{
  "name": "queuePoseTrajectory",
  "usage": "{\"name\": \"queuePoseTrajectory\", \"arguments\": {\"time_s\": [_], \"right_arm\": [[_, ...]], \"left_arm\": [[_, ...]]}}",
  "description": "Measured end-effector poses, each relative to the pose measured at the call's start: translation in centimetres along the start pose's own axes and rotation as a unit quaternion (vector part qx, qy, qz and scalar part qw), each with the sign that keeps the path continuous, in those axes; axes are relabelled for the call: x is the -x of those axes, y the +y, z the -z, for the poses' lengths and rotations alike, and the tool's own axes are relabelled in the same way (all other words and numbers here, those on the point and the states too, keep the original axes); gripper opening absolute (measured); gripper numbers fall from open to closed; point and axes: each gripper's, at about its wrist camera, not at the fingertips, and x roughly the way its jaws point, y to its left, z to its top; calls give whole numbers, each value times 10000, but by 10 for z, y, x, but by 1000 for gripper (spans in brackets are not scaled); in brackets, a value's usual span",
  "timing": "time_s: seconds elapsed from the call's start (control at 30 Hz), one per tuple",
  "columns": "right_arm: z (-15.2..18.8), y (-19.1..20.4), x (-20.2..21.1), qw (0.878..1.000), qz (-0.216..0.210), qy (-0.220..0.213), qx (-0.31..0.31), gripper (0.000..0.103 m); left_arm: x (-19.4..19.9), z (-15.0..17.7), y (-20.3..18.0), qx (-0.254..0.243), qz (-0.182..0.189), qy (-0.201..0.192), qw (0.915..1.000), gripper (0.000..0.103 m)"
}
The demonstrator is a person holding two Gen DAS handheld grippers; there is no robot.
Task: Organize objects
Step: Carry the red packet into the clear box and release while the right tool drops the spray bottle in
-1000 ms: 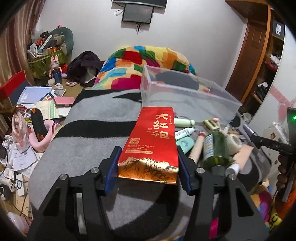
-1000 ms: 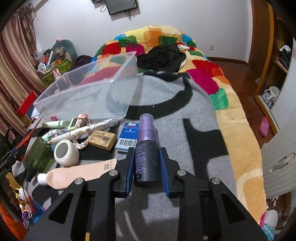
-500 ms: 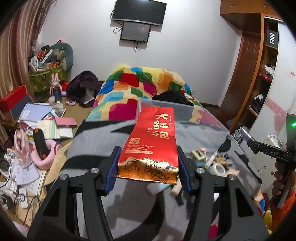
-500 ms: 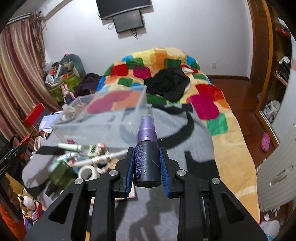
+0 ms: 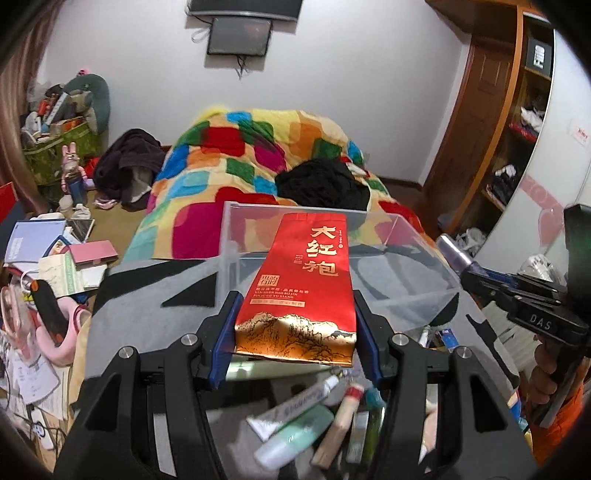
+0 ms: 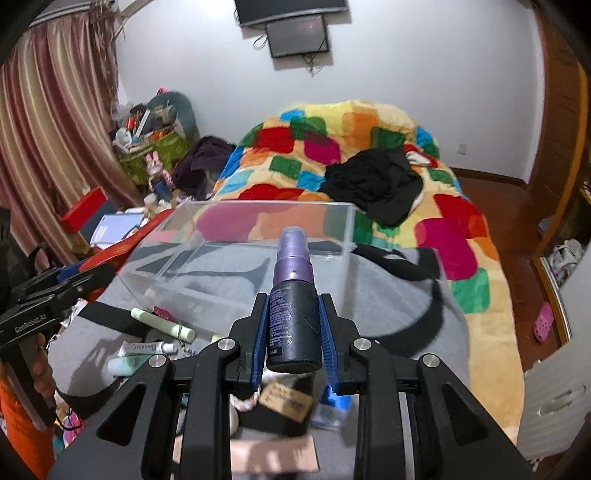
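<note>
Gripping a red tea packet (image 5: 300, 284) in my left gripper (image 5: 295, 332) and a dark spray bottle (image 6: 293, 314) with a purple cap in my right gripper (image 6: 293, 332), I hold both above the bed, each set of fingers closed on its item. A clear plastic bin (image 6: 240, 254) sits on the grey blanket (image 6: 388, 314) ahead, small toiletries scattered along its near side. Beyond lie a patchwork quilt (image 6: 332, 147) and a wall-mounted screen (image 6: 297, 35); clutter lines the curtained wall.

Gold "大红袍" down the red pouch (image 5: 299, 280). White "DAS" on the right gripper (image 5: 466, 274). "GenRobot.AI" on the left gripper (image 6: 79, 275). "01-01" on the spray bottle (image 6: 293, 306).
</note>
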Motion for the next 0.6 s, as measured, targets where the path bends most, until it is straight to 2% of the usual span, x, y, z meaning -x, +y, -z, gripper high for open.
{"name": "queuePoseTrajectory", "arguments": {"time_s": [0.33, 0.6], "right_arm": [[-26, 15, -57, 9974, -19, 643, 331, 23], [-30, 20, -90, 9927, 39, 1093, 505, 23]], "left_arm": [[-51, -23, -13, -277, 22, 638, 9976, 56], [-72, -30, -21, -523, 61, 1000, 9936, 56]]}}
